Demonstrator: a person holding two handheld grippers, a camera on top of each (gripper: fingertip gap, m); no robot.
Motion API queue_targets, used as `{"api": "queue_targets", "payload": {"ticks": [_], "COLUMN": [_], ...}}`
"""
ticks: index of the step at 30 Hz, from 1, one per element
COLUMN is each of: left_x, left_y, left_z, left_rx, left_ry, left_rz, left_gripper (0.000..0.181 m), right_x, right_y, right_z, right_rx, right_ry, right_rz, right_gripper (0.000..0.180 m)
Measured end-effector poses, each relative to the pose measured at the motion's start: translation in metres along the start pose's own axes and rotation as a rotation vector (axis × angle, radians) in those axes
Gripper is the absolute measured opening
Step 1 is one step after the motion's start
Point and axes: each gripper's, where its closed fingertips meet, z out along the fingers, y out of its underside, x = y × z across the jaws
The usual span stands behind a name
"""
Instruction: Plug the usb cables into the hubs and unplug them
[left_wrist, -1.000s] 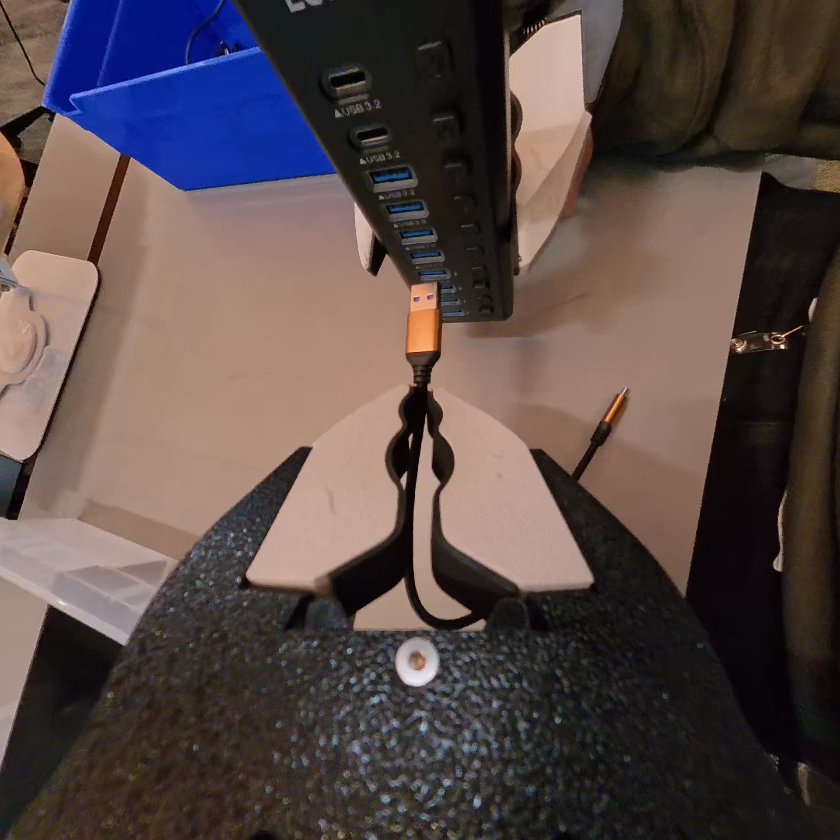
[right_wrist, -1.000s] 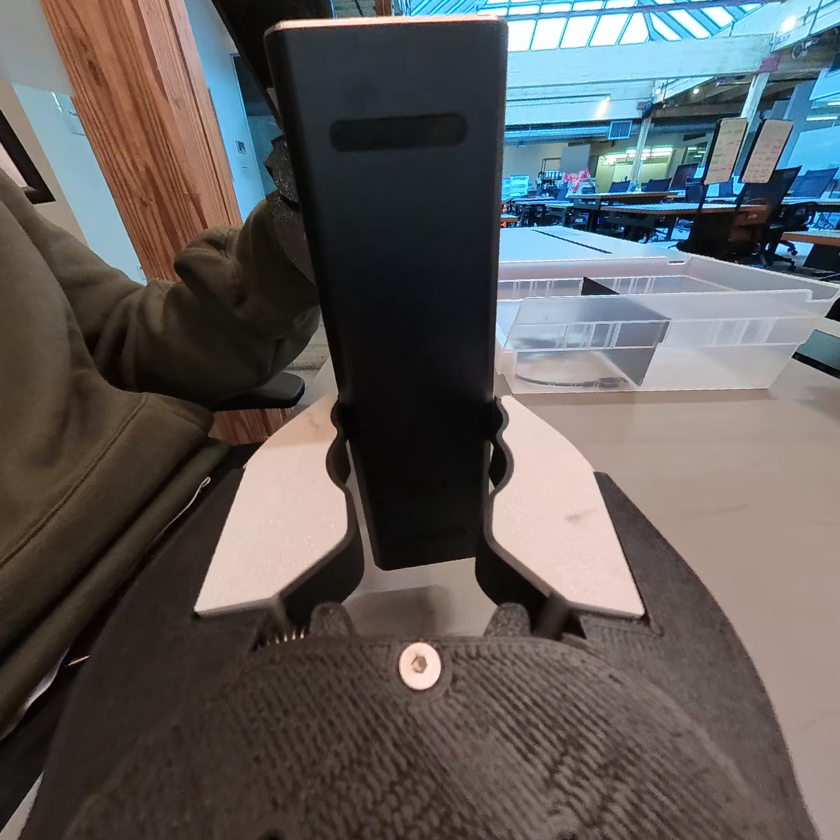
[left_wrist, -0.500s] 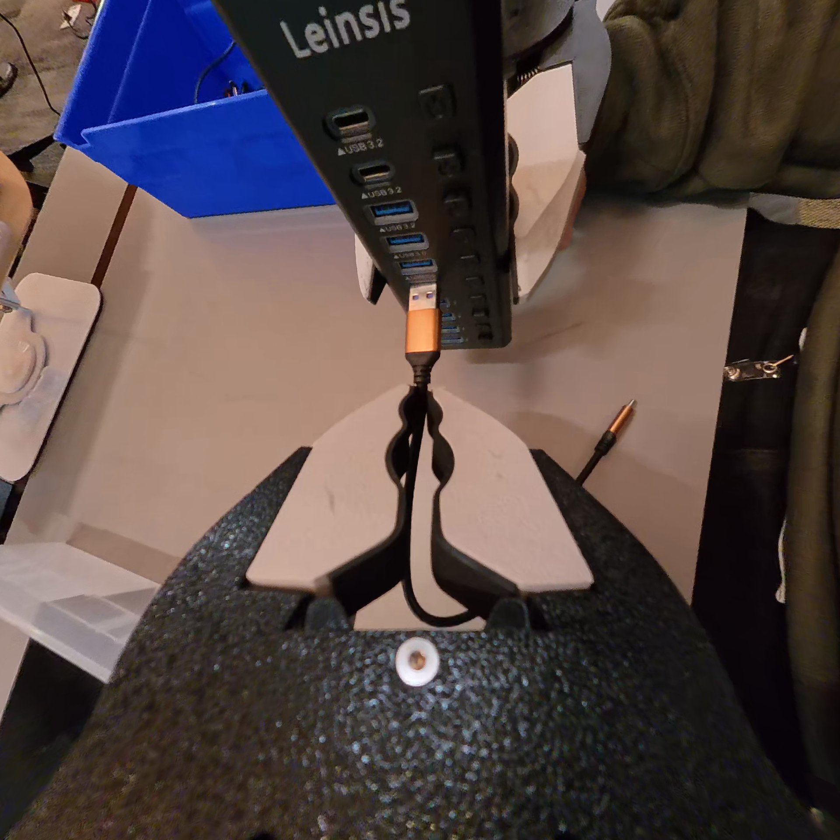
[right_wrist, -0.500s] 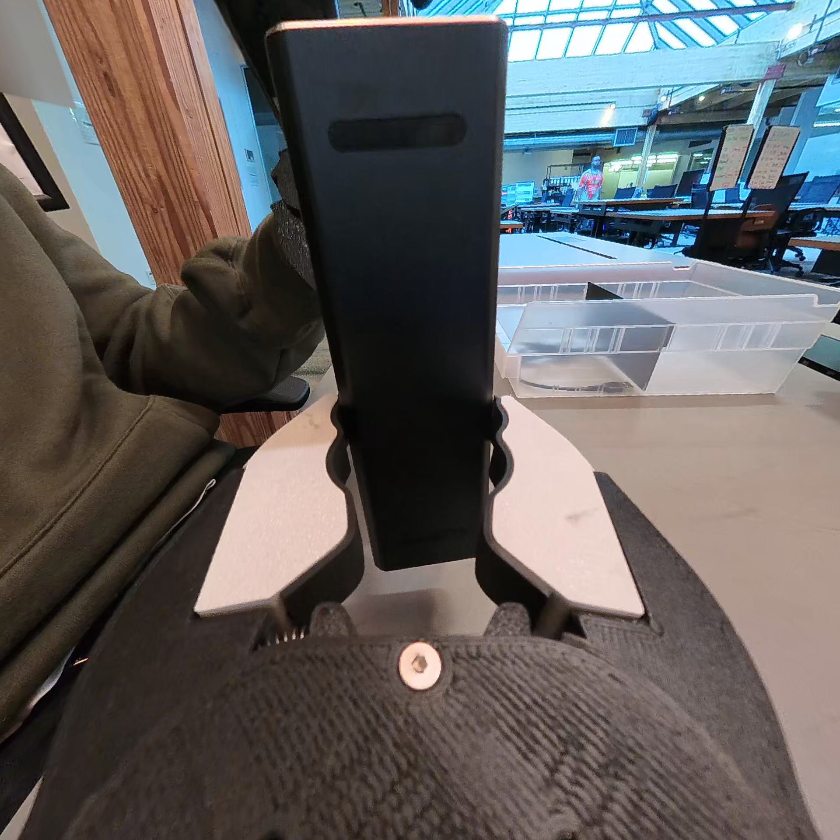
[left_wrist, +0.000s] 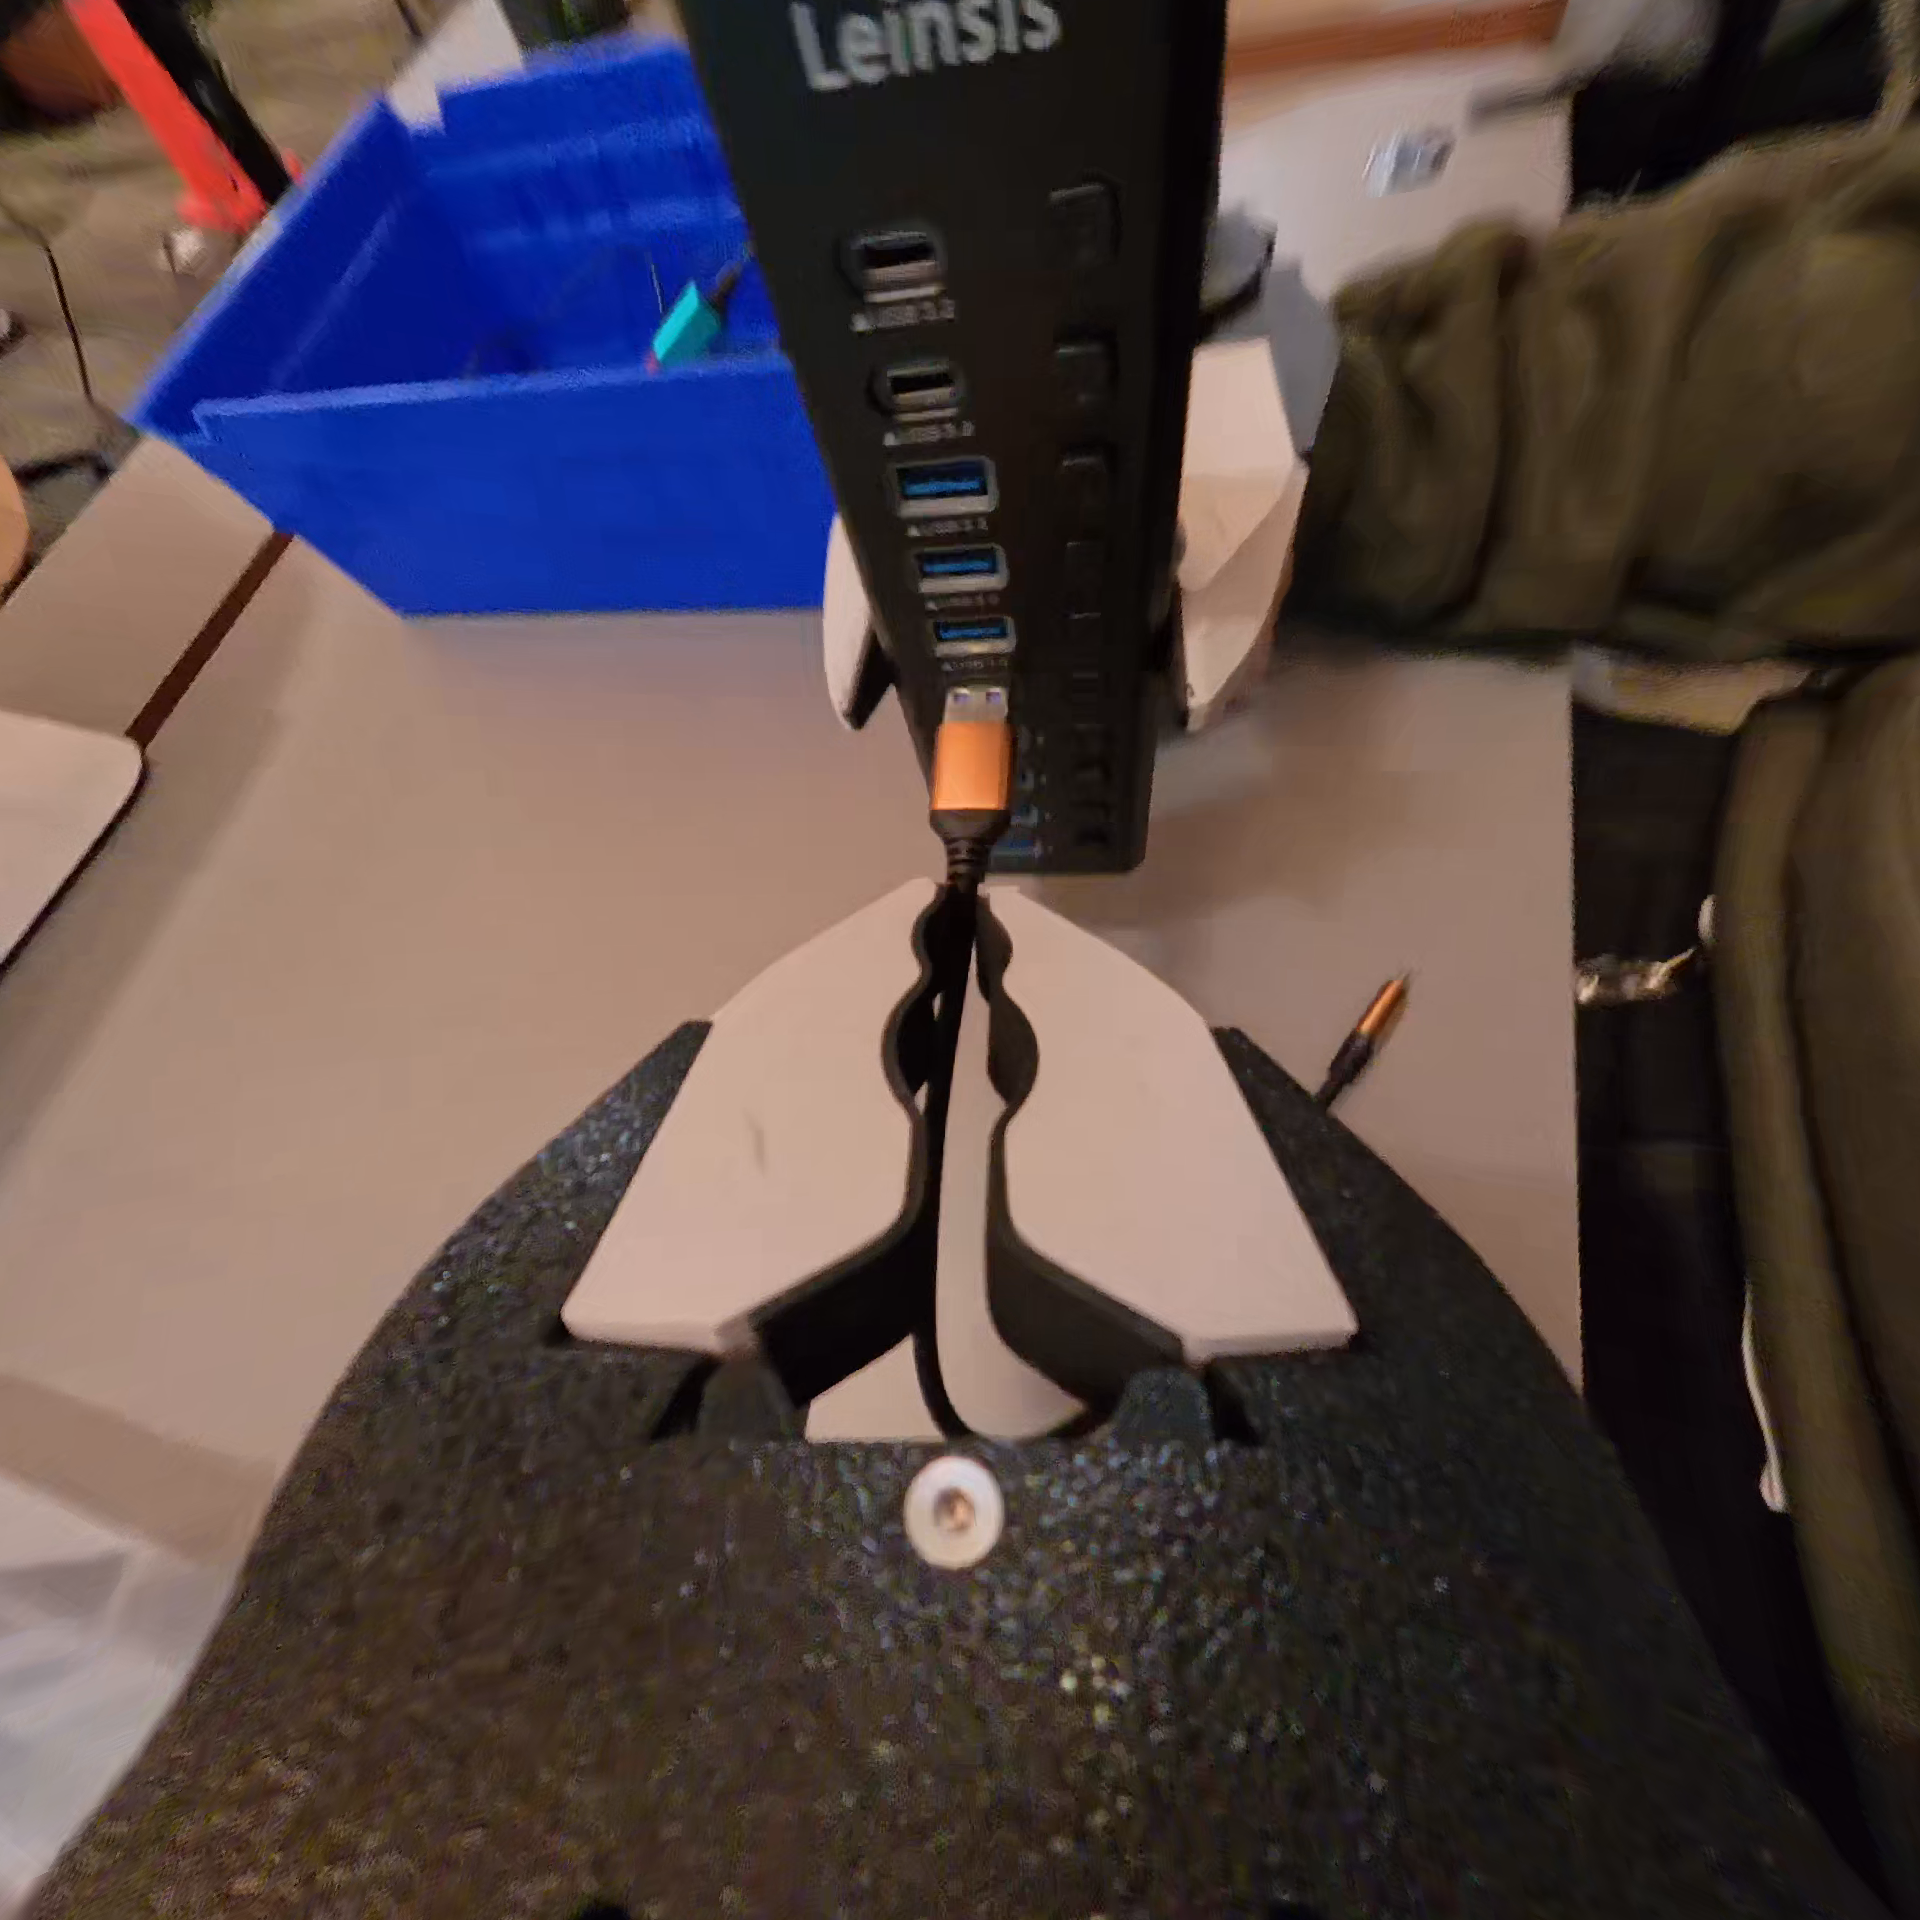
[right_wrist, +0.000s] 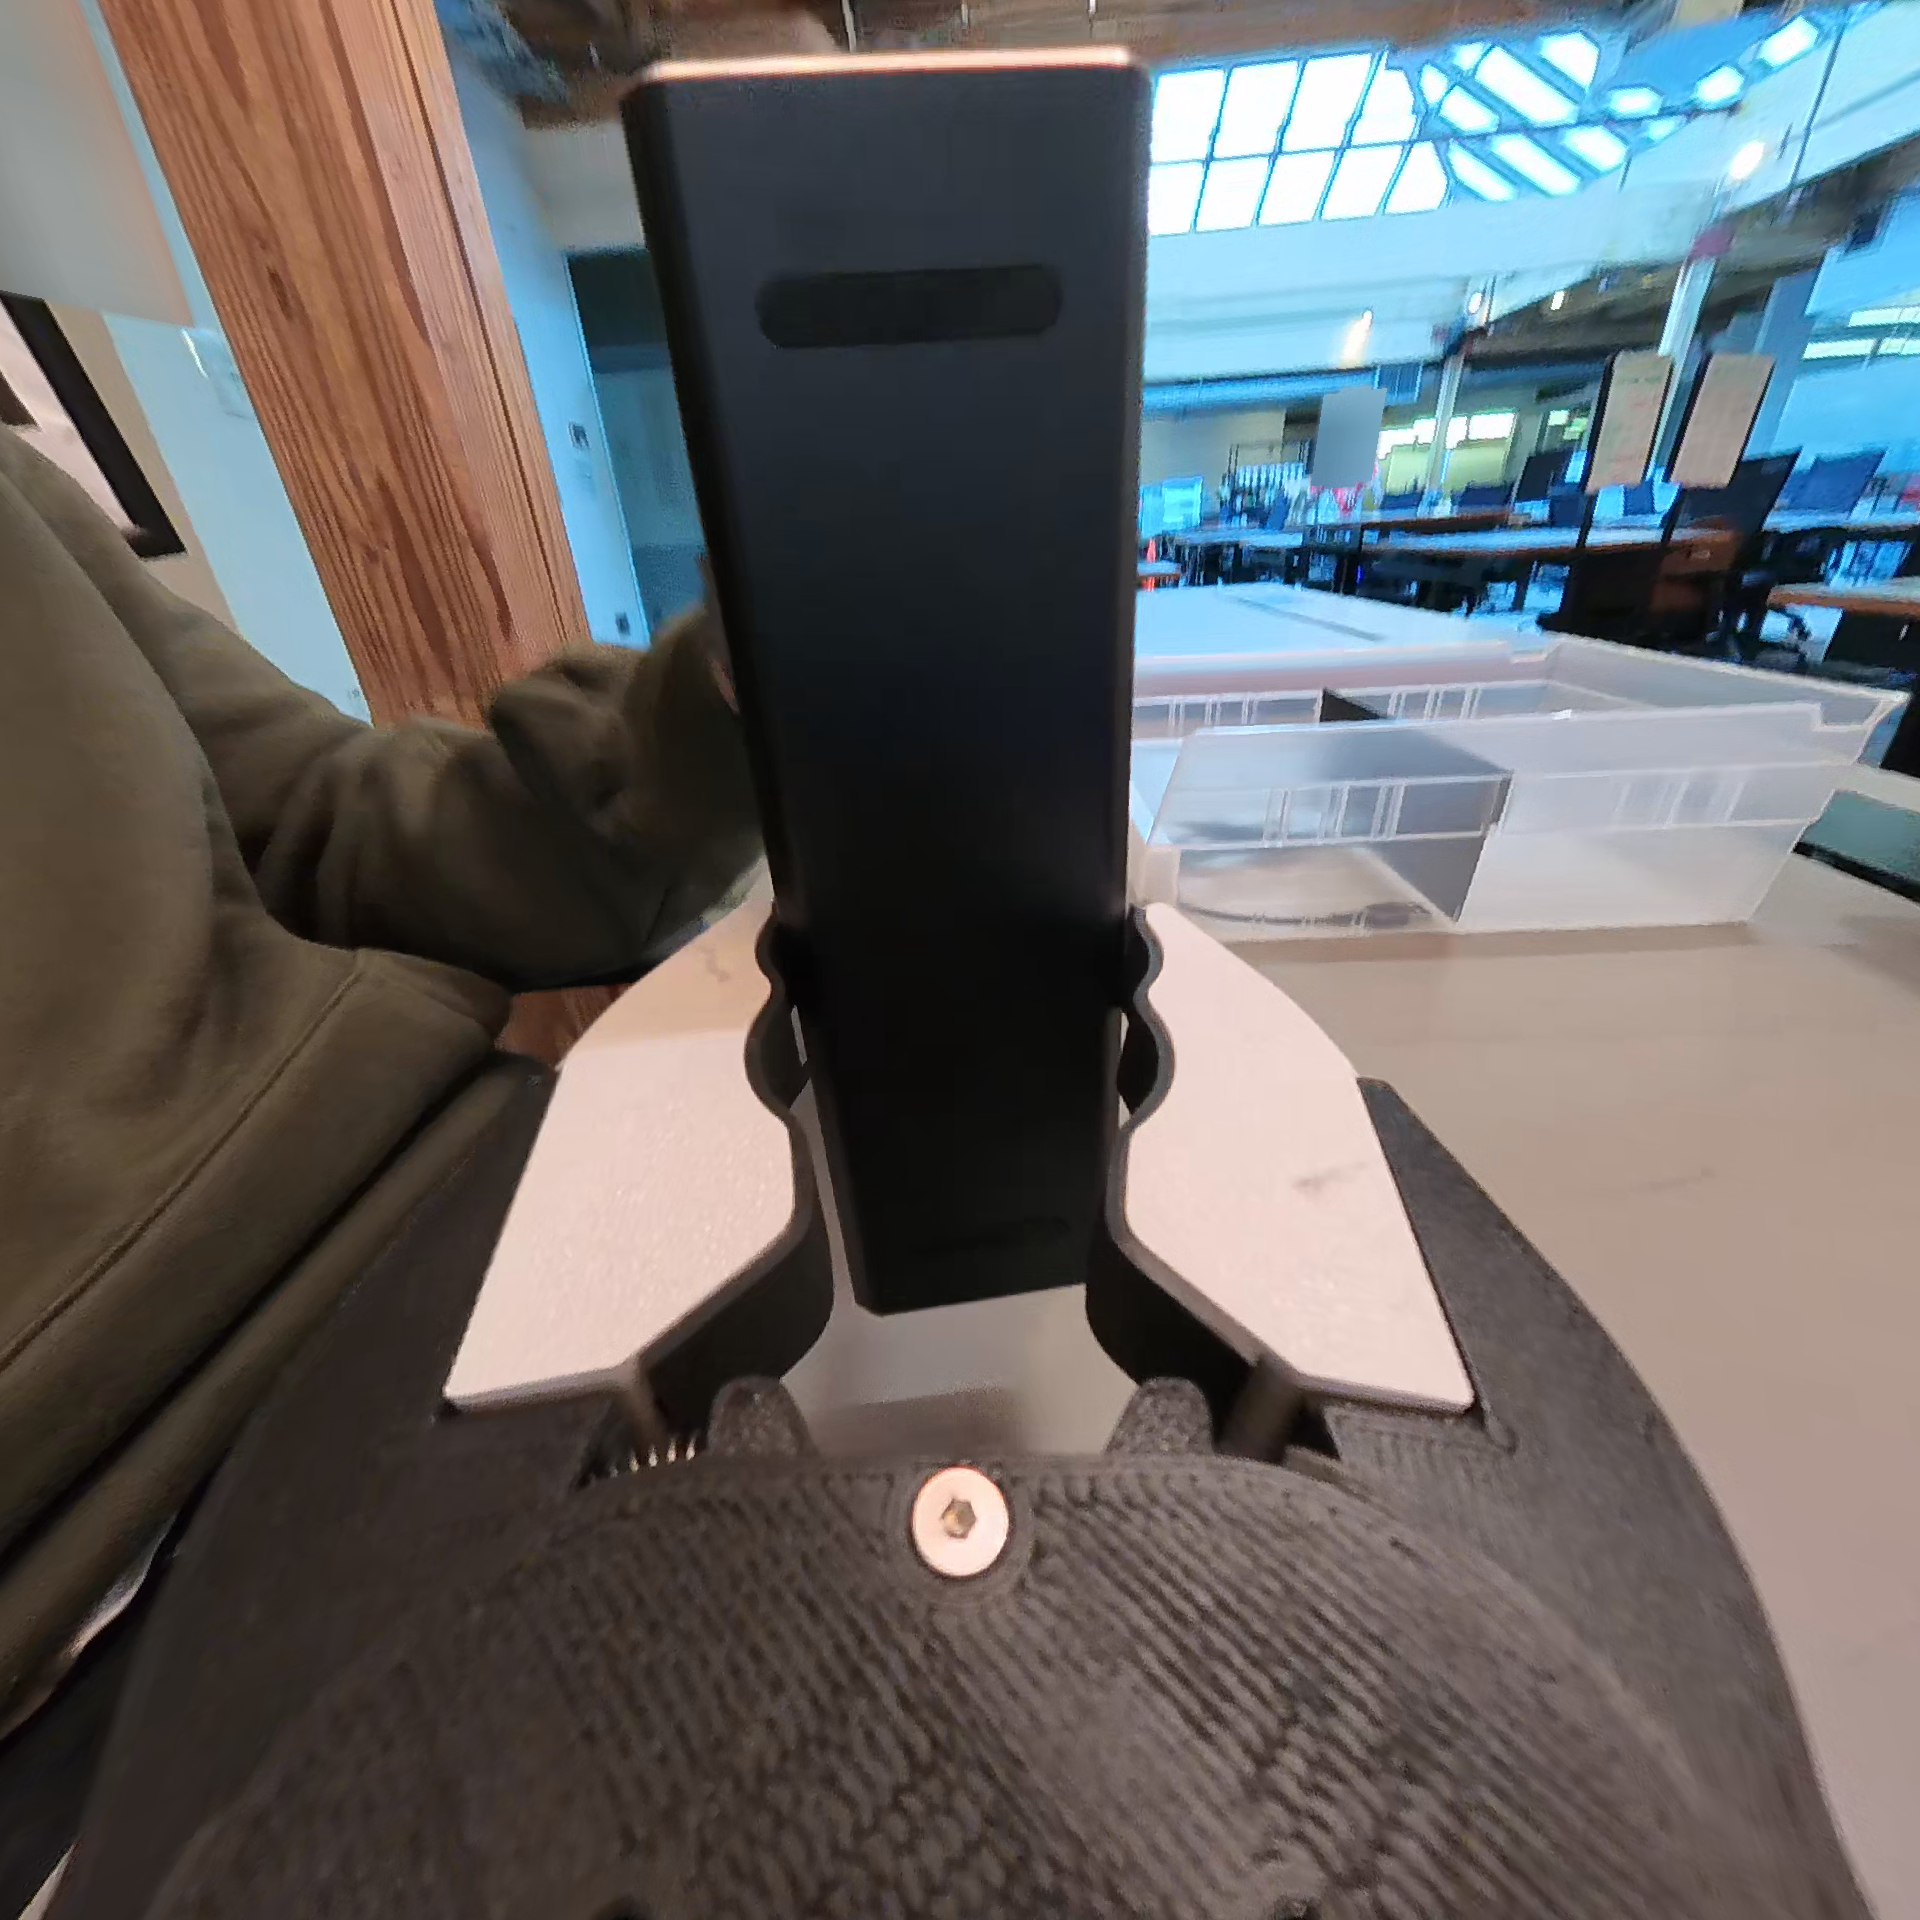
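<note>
USB-A plug at the port row of a hand-held hub.

The orange-sleeved metal USB plug (left_wrist: 972, 764) sits at a lower blue port of the long black multi-port hub (left_wrist: 997, 436); seating depth unclear. Left gripper (left_wrist: 961, 909) fingers pinch only its black cable (left_wrist: 940, 1143); right gripper (right_wrist: 956, 997) fingers clamp the hub's lower end, above the beige worktop (left_wrist: 468, 831). A blue plastic bin (left_wrist: 499, 416) lies at ten o'clock. Risk: the flexible cable buckles, skewing the plug.

Speckled black hand-held gripper (left_wrist: 961, 904), grey fingers (left_wrist: 769, 1143), olive sleeve (left_wrist: 1610, 436)
</note>
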Motion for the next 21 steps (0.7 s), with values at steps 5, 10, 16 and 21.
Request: {"api": "queue_targets", "payload": {"ticks": [5, 10, 16, 21], "left_x": [0.002, 0.004, 0.003, 0.003], "left_y": [-0.012, -0.02, -0.022, -0.024], "left_z": [0.001, 0.001, 0.002, 0.002], "left_rx": [0.277, 0.433, 0.465, 0.502], "left_ry": [0.13, 0.202, 0.164, 0.15], "left_rz": [-0.085, -0.147, -0.115, -0.104], "left_gripper": [0.003, 0.004, 0.004, 0.006], "right_x": [0.0, 0.0, 0.001, 0.002], "right_y": [-0.006, -0.009, -0.01, -0.011], "right_z": [-0.005, -0.009, -0.01, -0.011], "right_rx": [0.048, 0.077, 0.091, 0.1], "right_ry": [-0.011, -0.017, -0.015, -0.01], "right_rz": [0.011, 0.018, 0.026, 0.029], "right_gripper": [0.061, 0.061, 0.061, 0.061]}}
